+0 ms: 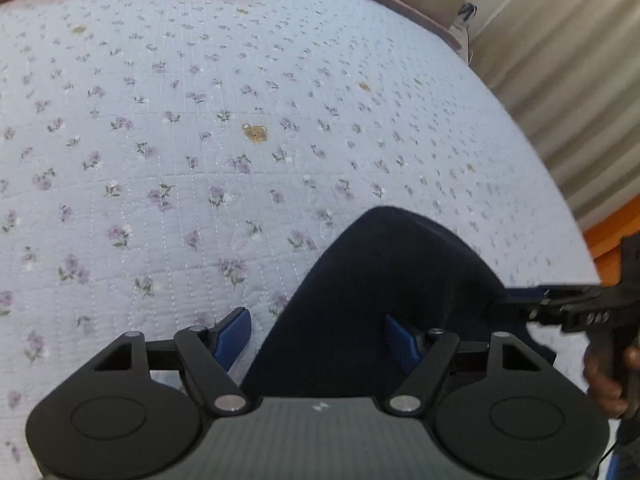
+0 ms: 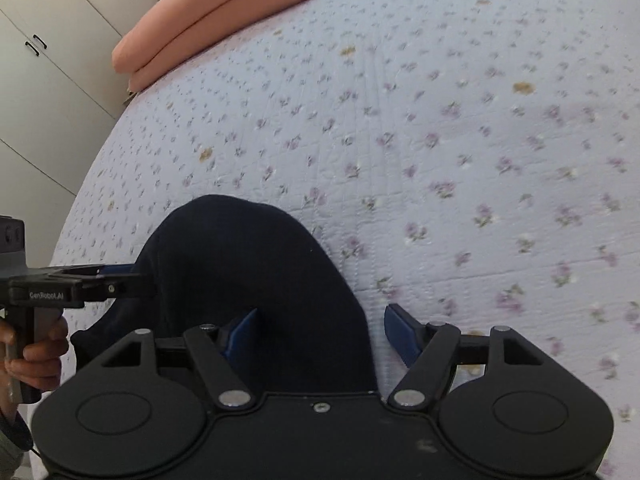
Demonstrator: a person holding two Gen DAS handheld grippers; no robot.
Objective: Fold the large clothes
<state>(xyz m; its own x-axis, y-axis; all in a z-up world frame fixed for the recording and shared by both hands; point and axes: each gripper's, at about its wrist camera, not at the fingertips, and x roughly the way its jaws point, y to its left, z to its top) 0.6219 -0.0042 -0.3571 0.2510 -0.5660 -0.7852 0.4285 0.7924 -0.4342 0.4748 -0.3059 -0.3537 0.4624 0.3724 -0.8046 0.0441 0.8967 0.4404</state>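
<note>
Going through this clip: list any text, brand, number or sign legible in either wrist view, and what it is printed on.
"CenRobot.AI": pale lettering on the side of the black left gripper, seen in the right wrist view.
A small pale mark on the grey body of the left gripper in its own view is too small to read.
No text on the floral quilted bedspread or the dark navy garment.

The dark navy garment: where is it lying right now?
The dark navy garment lies on the floral quilt, low in both wrist views, partly between each gripper's open jaws.

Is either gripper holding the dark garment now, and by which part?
Nothing is held. Both the left gripper and right gripper stand open over the dark garment on the quilt.
</note>
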